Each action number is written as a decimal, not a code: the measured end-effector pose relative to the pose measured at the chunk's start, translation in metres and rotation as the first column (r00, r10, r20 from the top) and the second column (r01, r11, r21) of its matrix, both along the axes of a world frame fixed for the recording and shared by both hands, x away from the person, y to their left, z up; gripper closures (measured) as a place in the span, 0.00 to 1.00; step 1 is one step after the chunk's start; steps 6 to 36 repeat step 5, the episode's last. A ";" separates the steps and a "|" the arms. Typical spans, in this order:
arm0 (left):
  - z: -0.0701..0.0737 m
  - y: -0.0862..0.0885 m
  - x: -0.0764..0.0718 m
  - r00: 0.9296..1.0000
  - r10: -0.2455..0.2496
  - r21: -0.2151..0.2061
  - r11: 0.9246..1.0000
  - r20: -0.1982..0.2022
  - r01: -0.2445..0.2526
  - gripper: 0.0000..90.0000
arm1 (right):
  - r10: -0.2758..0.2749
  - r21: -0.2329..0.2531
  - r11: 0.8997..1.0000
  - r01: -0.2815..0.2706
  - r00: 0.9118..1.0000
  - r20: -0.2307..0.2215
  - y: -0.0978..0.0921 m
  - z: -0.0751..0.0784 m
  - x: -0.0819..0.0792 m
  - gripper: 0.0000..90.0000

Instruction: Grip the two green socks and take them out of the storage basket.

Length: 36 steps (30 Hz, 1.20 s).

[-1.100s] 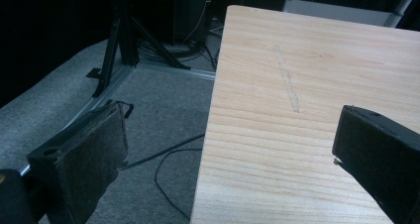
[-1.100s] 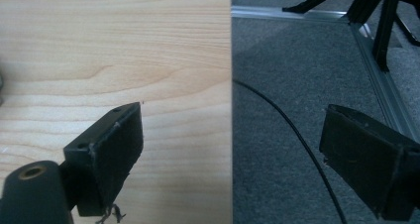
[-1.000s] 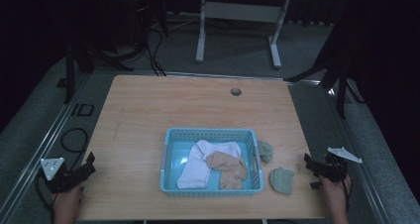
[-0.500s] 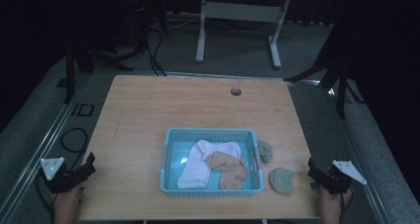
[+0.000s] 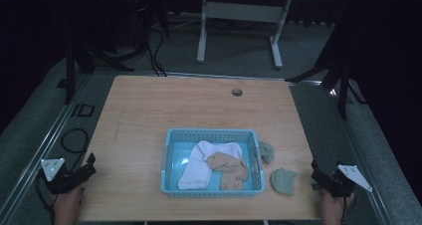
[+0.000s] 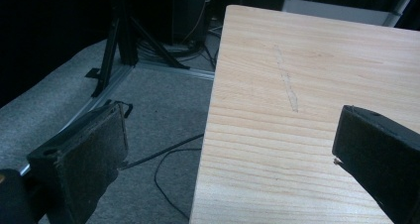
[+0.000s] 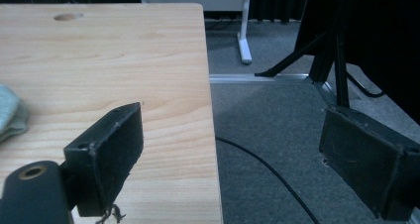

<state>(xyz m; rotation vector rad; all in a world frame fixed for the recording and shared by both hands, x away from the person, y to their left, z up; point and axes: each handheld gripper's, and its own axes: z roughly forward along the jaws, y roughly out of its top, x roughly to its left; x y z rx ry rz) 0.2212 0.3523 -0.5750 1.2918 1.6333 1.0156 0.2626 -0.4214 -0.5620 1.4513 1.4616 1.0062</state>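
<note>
A light blue basket (image 5: pixel 167 155) sits near the front middle of the wooden table (image 5: pixel 164 105). Inside it lie a white sock (image 5: pixel 199 165) and a tan sock (image 5: pixel 229 166). Two green socks lie on the table to its right, one (image 5: pixel 267 152) beside the basket's rim and one (image 5: pixel 283 180) nearer the front, whose edge (image 7: pixel 9 116) appears in the right gripper view. My left gripper (image 5: pixel 89 166) hangs open at the table's front left corner, its jaws astride the table's edge. My right gripper (image 5: pixel 315 173) stands open at the front right corner, likewise astride the edge. Both hold nothing.
A round hole (image 5: pixel 237 92) marks the table's far side. Grey carpet (image 7: pixel 277 115) surrounds the table, with black cables (image 5: pixel 69 138) on the left floor and another cable (image 7: pixel 267 169) on the right. A white desk frame (image 5: pixel 239 16) and black stands (image 5: pixel 343 75) stand beyond.
My right gripper has drifted slightly back and outward toward the front right corner. The left gripper has stayed where it was.
</note>
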 end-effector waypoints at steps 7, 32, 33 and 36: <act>0.000 0.000 0.000 1.000 -0.001 0.000 1.000 -0.001 0.001 0.01 | 0.007 -0.010 1.000 -0.007 1.000 -0.008 0.001 0.000 0.001 0.11; 0.000 0.000 0.000 1.000 -0.001 0.000 1.000 -0.001 0.001 0.01 | 0.007 -0.010 1.000 -0.007 1.000 -0.008 0.001 0.000 0.001 0.11; 0.000 0.000 0.000 1.000 -0.001 0.000 1.000 -0.001 0.001 0.01 | 0.007 -0.010 1.000 -0.007 1.000 -0.008 0.001 0.000 0.001 0.11; 0.000 0.000 0.000 1.000 -0.001 0.000 1.000 -0.001 0.001 0.01 | 0.007 -0.010 1.000 -0.007 1.000 -0.008 0.001 0.000 0.001 0.11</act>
